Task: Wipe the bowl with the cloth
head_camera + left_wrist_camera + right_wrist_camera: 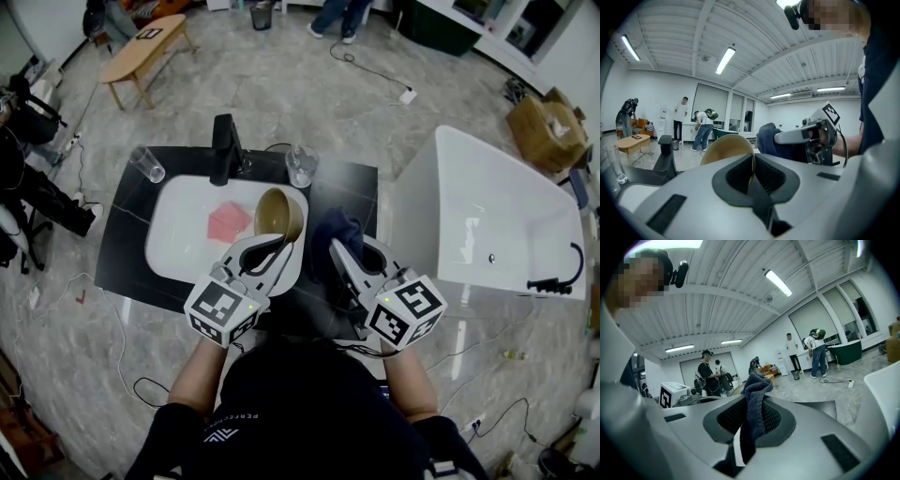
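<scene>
Head view: the left gripper (279,244) holds the tan bowl (278,214) on edge above the white sink (173,244); the right gripper (339,251) carries the dark cloth (337,228) just beside it; left gripper view: jaws pinched on the bowl's rim; right gripper view: jaws clamped on the cloth.

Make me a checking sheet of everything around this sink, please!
Surface: black counter holding a white sink.
Job's things: tan bowl held over the sink; dark blue cloth beside it.
Clutter: pink rag in the sink; clear glasses; black faucet.
Grippers: left hand-held gripper shut on the bowl's rim; right hand-held gripper shut on the cloth.
Cables: floor cable with power strip.
Surroundings: white bathtub, wooden bench, cardboard box, people.
</scene>
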`<action>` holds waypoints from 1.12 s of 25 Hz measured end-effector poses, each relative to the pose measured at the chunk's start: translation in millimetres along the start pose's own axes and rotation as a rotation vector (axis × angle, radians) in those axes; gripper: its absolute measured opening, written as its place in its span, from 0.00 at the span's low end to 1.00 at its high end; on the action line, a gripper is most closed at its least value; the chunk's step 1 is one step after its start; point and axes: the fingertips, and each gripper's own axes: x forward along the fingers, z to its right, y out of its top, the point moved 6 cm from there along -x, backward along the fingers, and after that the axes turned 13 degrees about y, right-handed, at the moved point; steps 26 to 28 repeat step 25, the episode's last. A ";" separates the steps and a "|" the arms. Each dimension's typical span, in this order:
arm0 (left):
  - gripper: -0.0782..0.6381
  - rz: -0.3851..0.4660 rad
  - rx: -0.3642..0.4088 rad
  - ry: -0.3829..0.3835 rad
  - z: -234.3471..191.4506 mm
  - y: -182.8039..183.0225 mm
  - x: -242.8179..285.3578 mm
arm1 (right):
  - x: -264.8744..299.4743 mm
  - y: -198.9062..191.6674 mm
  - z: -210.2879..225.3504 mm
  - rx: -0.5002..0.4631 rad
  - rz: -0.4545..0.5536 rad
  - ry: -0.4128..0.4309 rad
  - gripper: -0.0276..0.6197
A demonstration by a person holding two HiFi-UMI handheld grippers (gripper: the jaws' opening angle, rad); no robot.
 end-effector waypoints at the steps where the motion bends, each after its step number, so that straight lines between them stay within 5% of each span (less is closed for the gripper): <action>1: 0.14 -0.001 0.000 0.000 0.6 -0.1 -0.2 | -0.4 -0.2 -0.5 -0.003 -0.001 -0.001 0.14; 28: 0.14 -0.010 0.002 -0.025 6.3 -2.5 -3.0 | -3.9 -4.4 -1.2 0.007 0.005 -0.031 0.14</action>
